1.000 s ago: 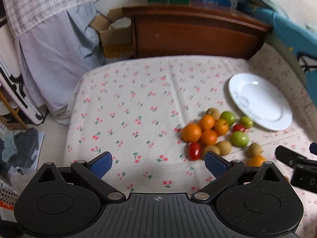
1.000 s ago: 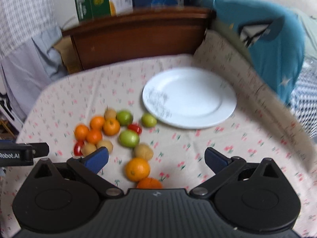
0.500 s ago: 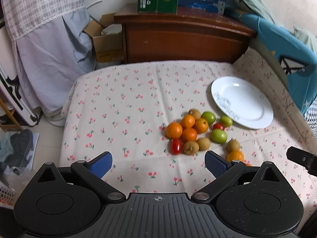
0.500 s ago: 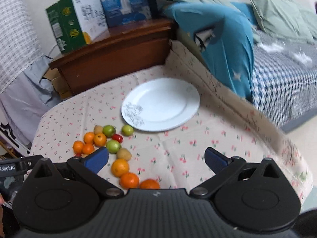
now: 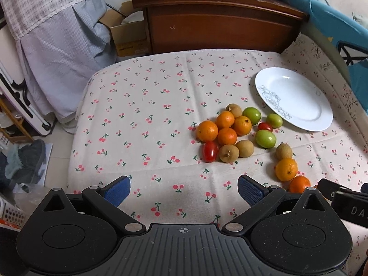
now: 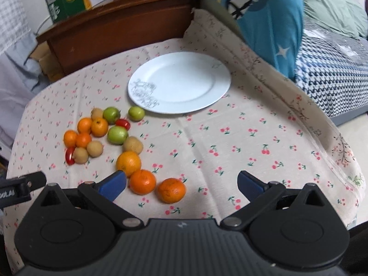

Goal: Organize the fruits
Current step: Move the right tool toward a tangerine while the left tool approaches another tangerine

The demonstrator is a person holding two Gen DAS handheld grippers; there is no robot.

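Both tools, left (image 5: 182, 189) and right (image 6: 181, 184), hang spread wide, empty. Fruit (image 6: 99, 135) sits loose on the counter beside the plate (image 6: 220, 76). I'd grab the nearest orange (image 6: 171, 190) gently, centred.

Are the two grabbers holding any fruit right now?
No. The left gripper and right gripper are both open and hold nothing; the round orange fruits lie on the cherry-print tablecloth.

A table under a cherry-print cloth (image 5: 149, 124) carries a white plate (image 6: 181, 80) (bare) and, just beside it, loose fruits (image 5: 230, 133): oranges, green ones, brown ones, red tomatoes.
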